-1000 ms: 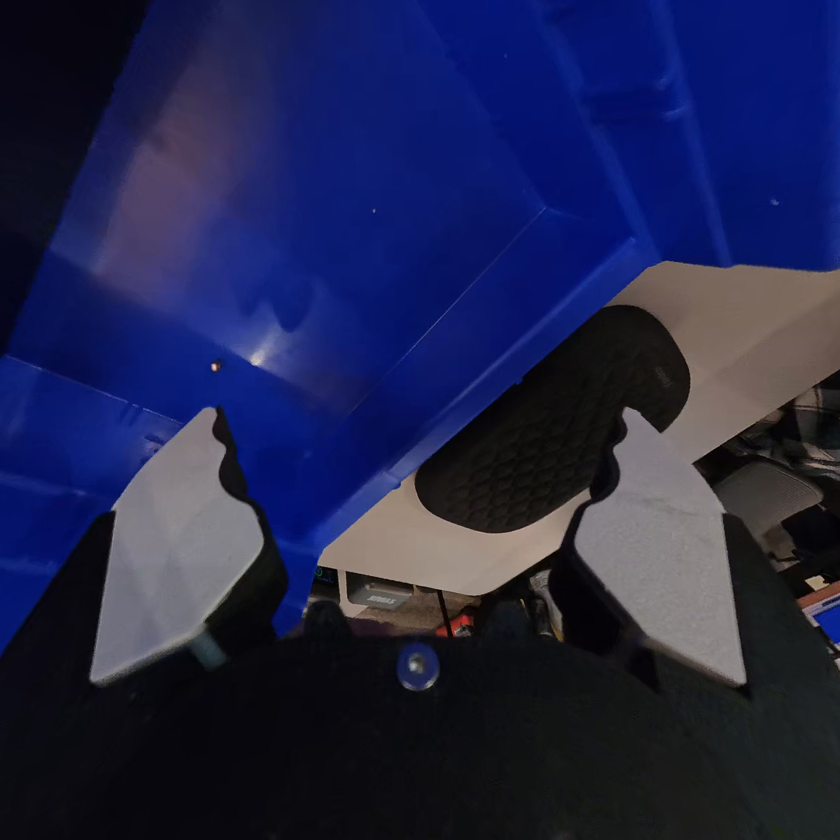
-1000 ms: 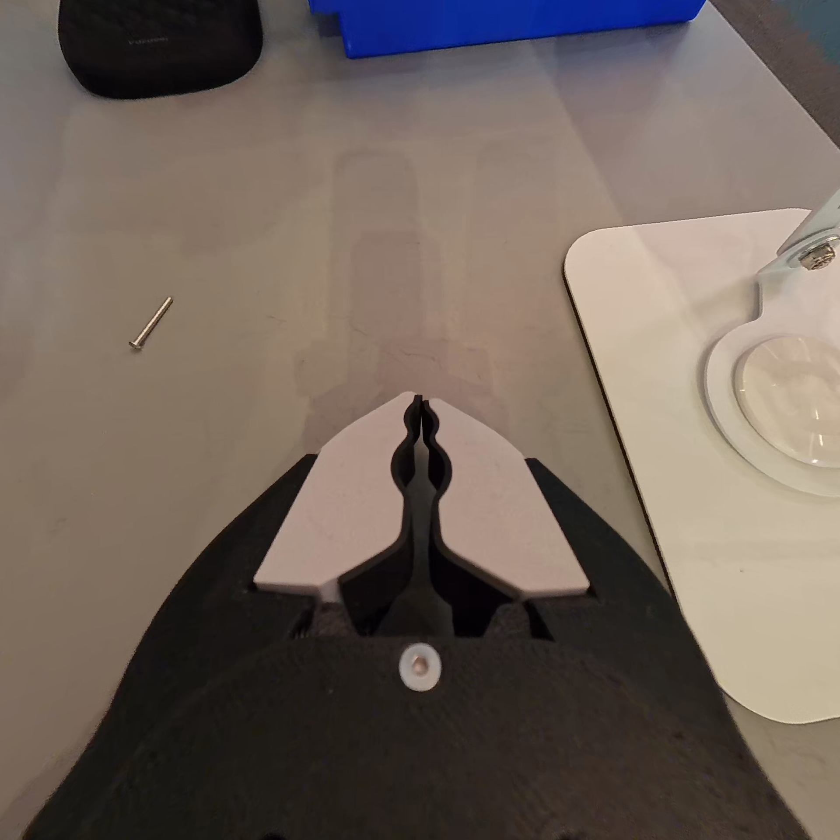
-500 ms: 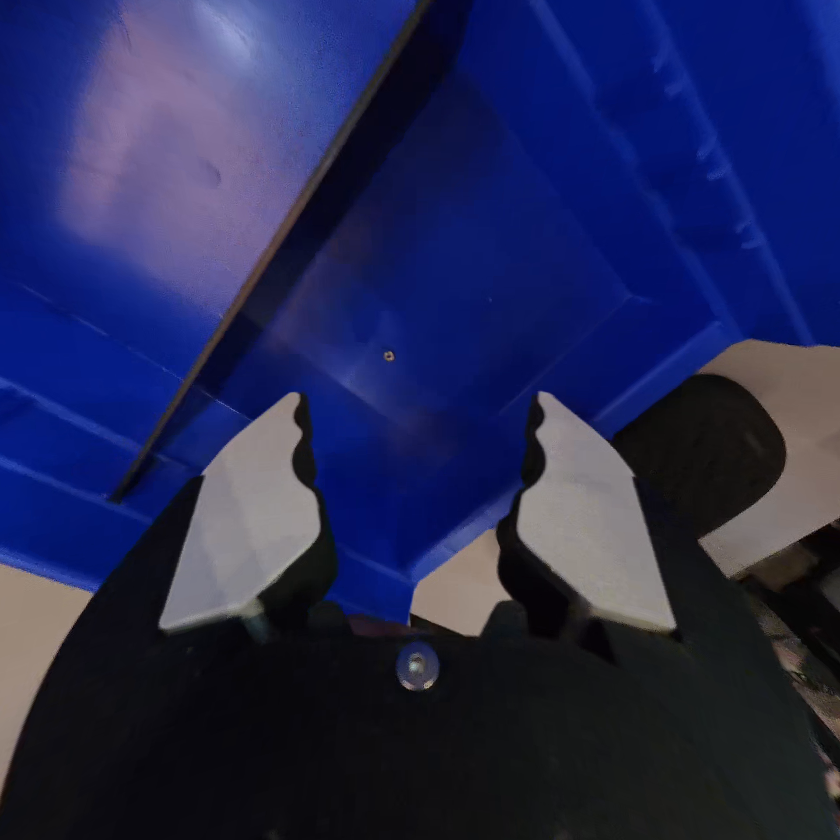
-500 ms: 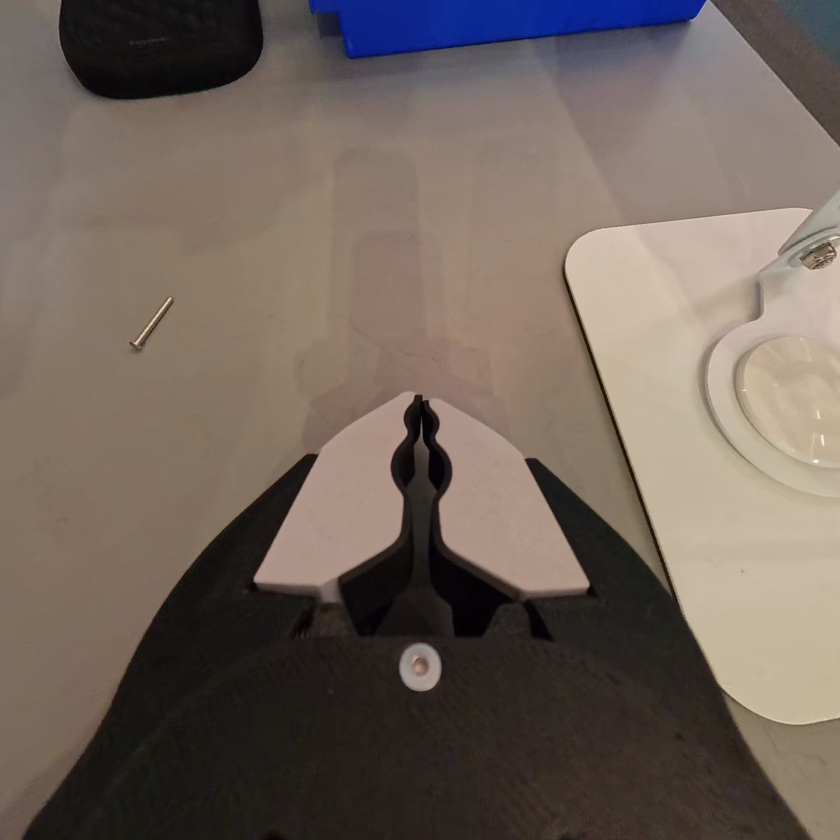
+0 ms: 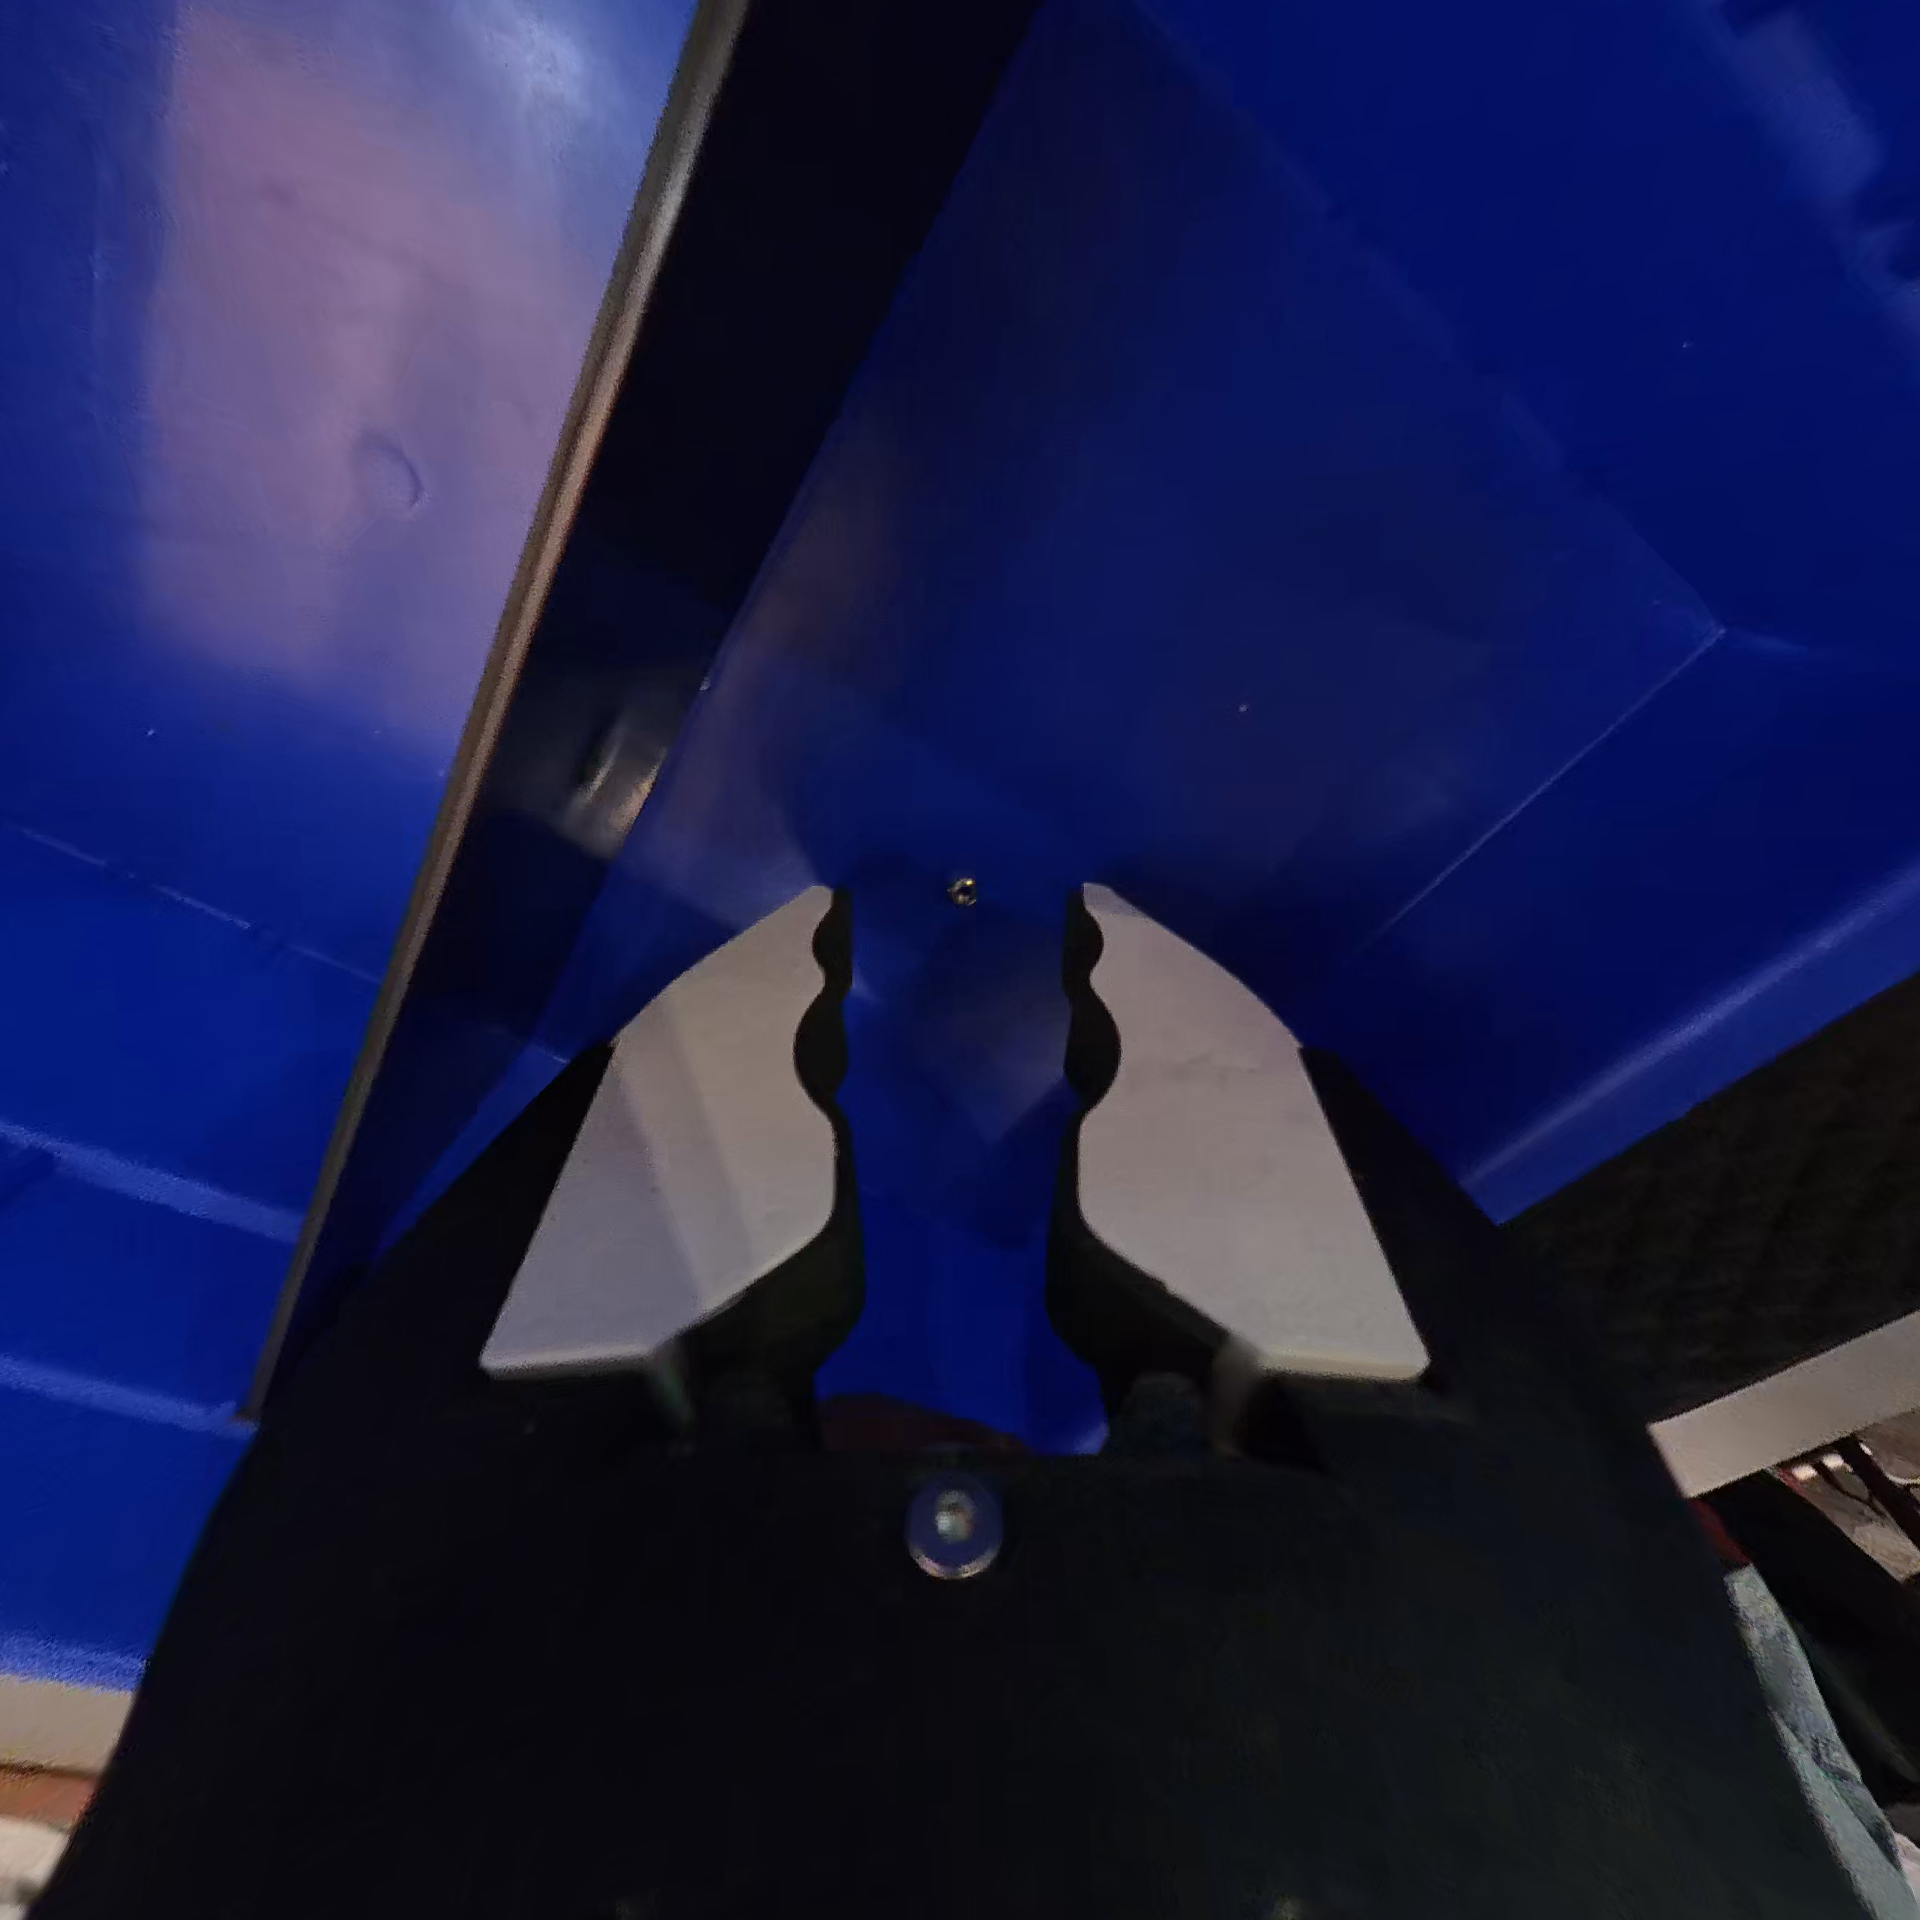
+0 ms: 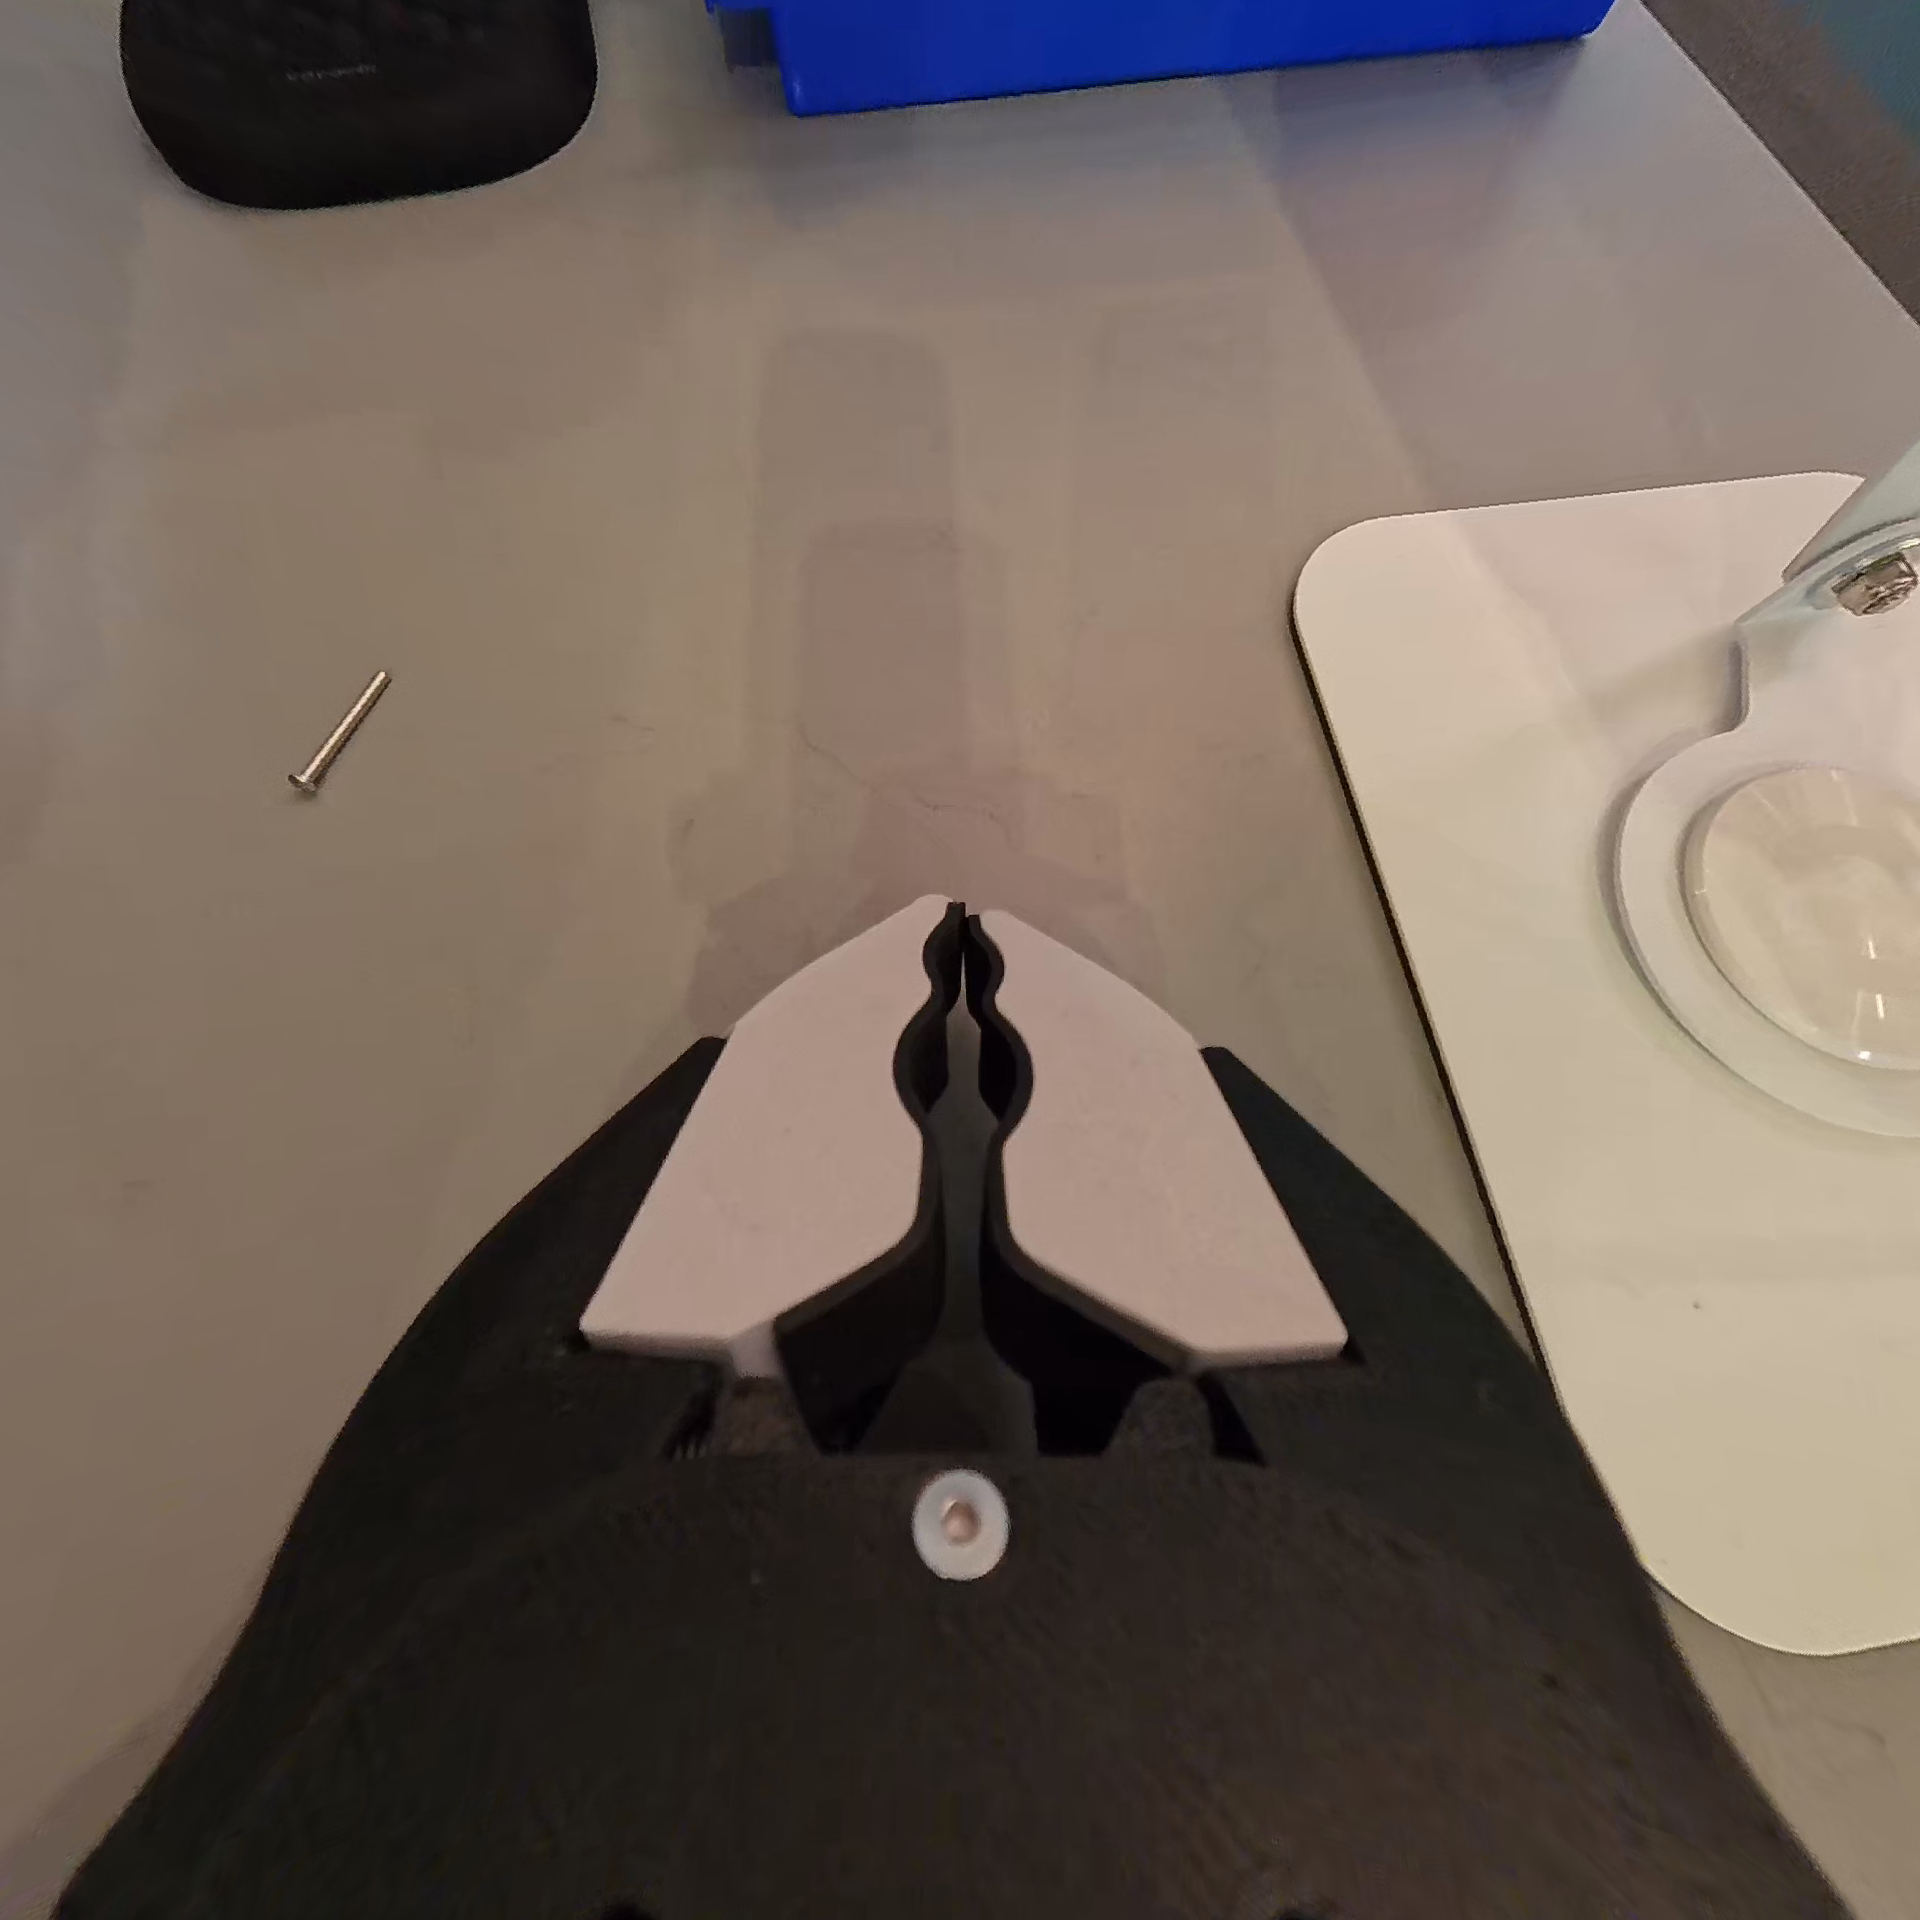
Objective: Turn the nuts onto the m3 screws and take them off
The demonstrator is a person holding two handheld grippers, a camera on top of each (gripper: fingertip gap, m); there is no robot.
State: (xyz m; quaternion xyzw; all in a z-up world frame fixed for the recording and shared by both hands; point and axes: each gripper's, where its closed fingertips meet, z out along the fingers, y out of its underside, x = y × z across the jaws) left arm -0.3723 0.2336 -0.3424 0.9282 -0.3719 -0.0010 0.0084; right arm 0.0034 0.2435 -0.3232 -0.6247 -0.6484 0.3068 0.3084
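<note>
Left wrist view is almost filled by one deep blue plastic bin [image 5: 1299, 436], seen from inside, its walls running off every edge of the frame. One dark divider with a pale top edge [image 5: 582, 582] slants from the top centre down to the lower left, splitting the bin into two compartments that I can count; my fingers point into the right-hand one. One black textured pad [image 5: 1714, 1226] shows at the right edge, mostly cut off by the bin wall. My left gripper [image 5: 958, 904] has its jaws narrowly parted, gripping nothing. One tiny shiny metal piece [image 5: 963, 890] lies on the bin floor just beyond and between my fingertips, clear of both pads; it is too small for me to tell its kind or which way it points.

From the right wrist, one grey tabletop [image 6: 727, 468] fills most of the frame. One white rounded board [image 6: 1507, 935] lies at the right, cut off by the edge, carrying one clear domed lens in a white ring [image 6: 1808, 935], also cut off. The blue bin's lower edge shows at the top centre, the black pad at the upper left. My right gripper [image 6: 958, 914] is pressed closed on nothing. One slim silver screw [image 6: 339, 732] lies alone at the middle left, well apart from my fingers, its long axis slanting from the head at lower left to the tip at upper right.
</note>
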